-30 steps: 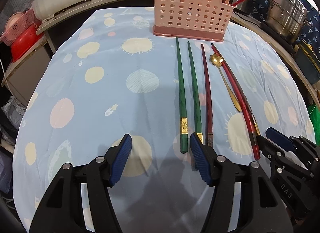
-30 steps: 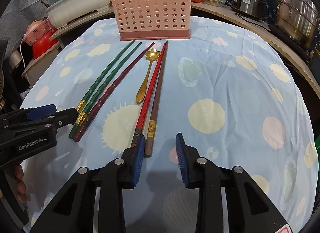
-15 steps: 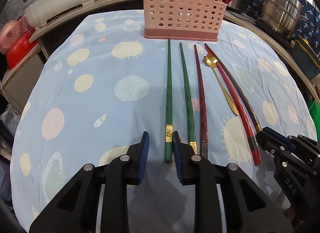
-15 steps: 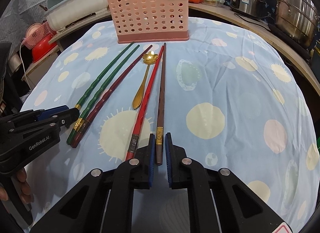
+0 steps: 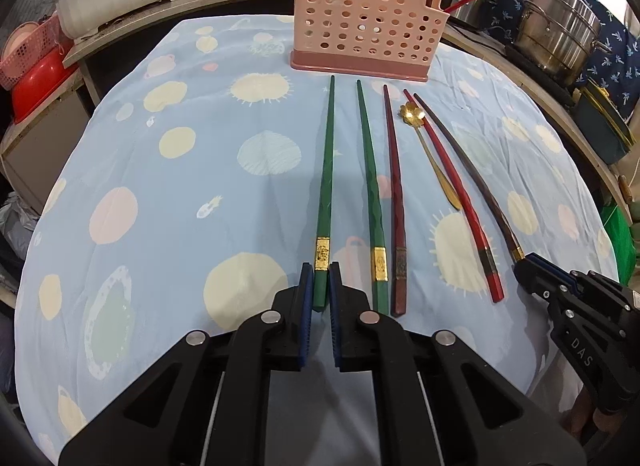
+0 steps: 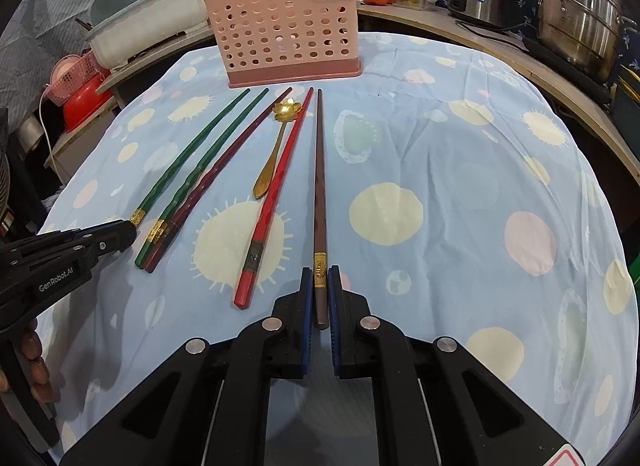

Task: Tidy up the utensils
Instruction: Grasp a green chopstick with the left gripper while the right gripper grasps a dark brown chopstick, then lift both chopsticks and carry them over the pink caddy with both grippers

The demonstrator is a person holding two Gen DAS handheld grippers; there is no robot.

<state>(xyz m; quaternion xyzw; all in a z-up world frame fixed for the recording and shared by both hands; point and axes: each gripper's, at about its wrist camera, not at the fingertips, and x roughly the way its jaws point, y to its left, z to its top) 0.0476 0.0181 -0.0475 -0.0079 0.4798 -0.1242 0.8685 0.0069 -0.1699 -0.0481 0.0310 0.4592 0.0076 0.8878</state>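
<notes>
Left gripper point(image 6: 120, 236) reads "GenRobot.AI"; right gripper point(image 5: 528, 266) reads "DAS"

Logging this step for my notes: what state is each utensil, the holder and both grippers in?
left gripper: shut on outer green chopstick
right gripper: shut on brown chopstick
second green chopstick: flat on cloth, free
dark red chopstick: flat, free
red chopstick: flat, free
gold spoon: flat, free
pink holder: upright, already holds chopsticks

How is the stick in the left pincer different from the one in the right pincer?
The green chopstick in the left gripper is bright green; the brown chopstick in the right gripper is dull brown. The green one lies leftmost in the row, the brown one rightmost. Both have gold bands and point toward the pink caddy.
</notes>
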